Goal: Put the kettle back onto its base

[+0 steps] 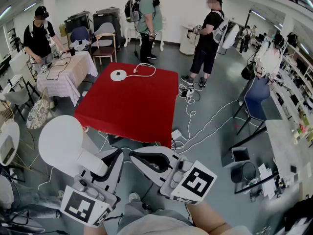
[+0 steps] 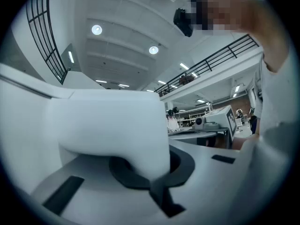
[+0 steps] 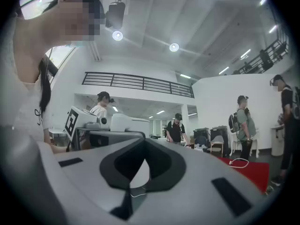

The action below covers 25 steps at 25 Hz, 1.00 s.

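The white kettle (image 1: pixel 61 143) hangs low at the left of the head view, over the floor in front of the red table (image 1: pixel 142 106). My left gripper (image 1: pixel 113 158) is shut on its handle, which fills the left gripper view as a white bar (image 2: pixel 112 125) running through the jaws of the left gripper (image 2: pixel 159 170). The round white kettle base (image 1: pixel 118 75) lies at the table's far left corner, its cord (image 1: pixel 144 70) looping to the right. My right gripper (image 1: pixel 134 156) is beside the left one, shut and empty. In its own view, the right gripper (image 3: pixel 140 149) shows only a small gap between the pads.
Three people stand beyond the table: one (image 1: pixel 41 35) at a cloth-covered side table (image 1: pixel 68 72), two (image 1: pixel 149 18) at the back. White cables (image 1: pixel 195 126) trail over the floor at the table's right. A blue chair (image 1: pixel 257 99) and shelves stand to the right.
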Each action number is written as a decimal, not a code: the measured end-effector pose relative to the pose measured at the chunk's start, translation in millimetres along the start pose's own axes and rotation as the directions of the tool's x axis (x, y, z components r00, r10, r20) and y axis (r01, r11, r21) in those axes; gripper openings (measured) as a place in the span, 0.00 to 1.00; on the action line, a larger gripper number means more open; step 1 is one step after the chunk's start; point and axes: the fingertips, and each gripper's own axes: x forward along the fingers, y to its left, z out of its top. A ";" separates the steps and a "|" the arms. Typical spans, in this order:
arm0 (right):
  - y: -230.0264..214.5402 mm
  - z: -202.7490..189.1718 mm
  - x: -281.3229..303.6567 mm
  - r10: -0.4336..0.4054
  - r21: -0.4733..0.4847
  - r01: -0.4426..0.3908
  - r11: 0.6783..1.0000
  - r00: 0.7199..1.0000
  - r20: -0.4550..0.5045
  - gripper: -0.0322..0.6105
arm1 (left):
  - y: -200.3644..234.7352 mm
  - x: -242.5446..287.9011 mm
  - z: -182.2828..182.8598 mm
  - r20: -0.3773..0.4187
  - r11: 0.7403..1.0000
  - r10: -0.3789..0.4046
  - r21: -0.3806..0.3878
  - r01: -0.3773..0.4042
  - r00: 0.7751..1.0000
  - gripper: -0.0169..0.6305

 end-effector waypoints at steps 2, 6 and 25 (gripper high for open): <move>-1.3 0.6 -1.5 0.002 0.004 -0.002 1.000 1.000 0.003 0.06 | -1.6 1.7 -0.3 0.001 1.000 0.000 0.002 0.000 1.000 0.04; -4.2 0.3 -1.1 0.000 0.005 0.000 1.000 1.000 0.003 0.06 | -1.4 4.4 -1.8 0.000 1.000 -0.004 0.003 0.004 1.000 0.04; -78.3 -14.7 82.4 -0.030 0.063 0.027 0.998 0.999 0.040 0.06 | 96.0 43.6 -15.5 0.012 0.998 -0.068 0.012 0.068 0.998 0.04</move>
